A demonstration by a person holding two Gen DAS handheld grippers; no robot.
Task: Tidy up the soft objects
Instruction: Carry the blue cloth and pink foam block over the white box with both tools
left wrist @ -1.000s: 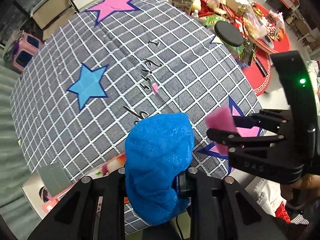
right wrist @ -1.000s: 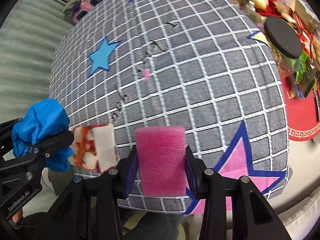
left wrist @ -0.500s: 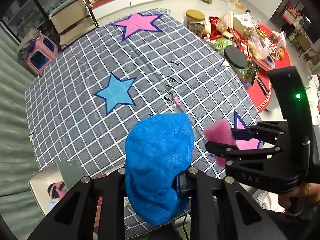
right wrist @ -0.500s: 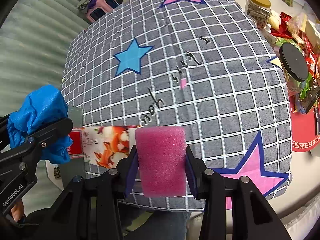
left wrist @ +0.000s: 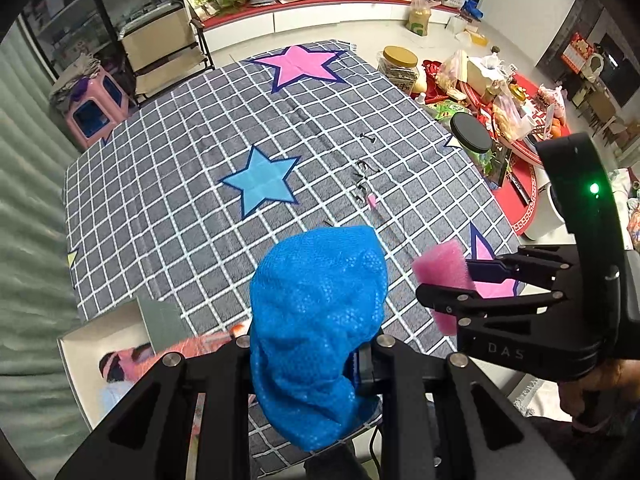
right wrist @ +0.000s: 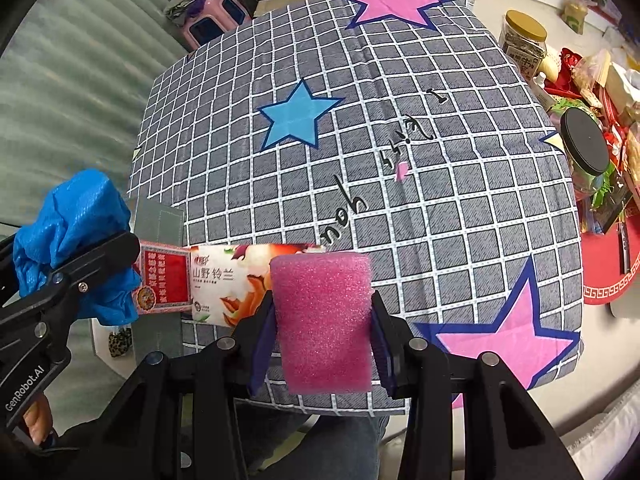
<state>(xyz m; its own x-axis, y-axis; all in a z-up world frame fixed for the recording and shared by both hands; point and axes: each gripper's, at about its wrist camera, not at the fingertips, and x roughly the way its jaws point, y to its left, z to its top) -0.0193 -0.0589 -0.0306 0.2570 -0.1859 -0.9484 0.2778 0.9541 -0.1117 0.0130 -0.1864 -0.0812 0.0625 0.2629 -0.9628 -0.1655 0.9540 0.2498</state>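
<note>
My left gripper (left wrist: 310, 350) is shut on a crumpled blue cloth (left wrist: 318, 328), held above the near edge of the grey checked star cloth (left wrist: 208, 160). The blue cloth also shows in the right wrist view (right wrist: 76, 240). My right gripper (right wrist: 324, 320) is shut on a pink foam sponge (right wrist: 324, 320), which also shows in the left wrist view (left wrist: 442, 270) to the right of the blue cloth. A printed tissue pack (right wrist: 216, 280) lies on the near edge of the cloth, between the two grippers.
An open white box (left wrist: 100, 356) with small items sits off the near left corner. A tiny pink scrap (right wrist: 401, 169) lies mid-cloth. A black-lidded jar (right wrist: 584, 144), a gold-lidded jar (right wrist: 524, 36) and cluttered goods stand at the right. A pink stool (left wrist: 94, 108) stands far left.
Both grippers have risen and pulled back from the cloth, each still holding its object. More of the star cloth, the tissue pack and the white box have come into view.
</note>
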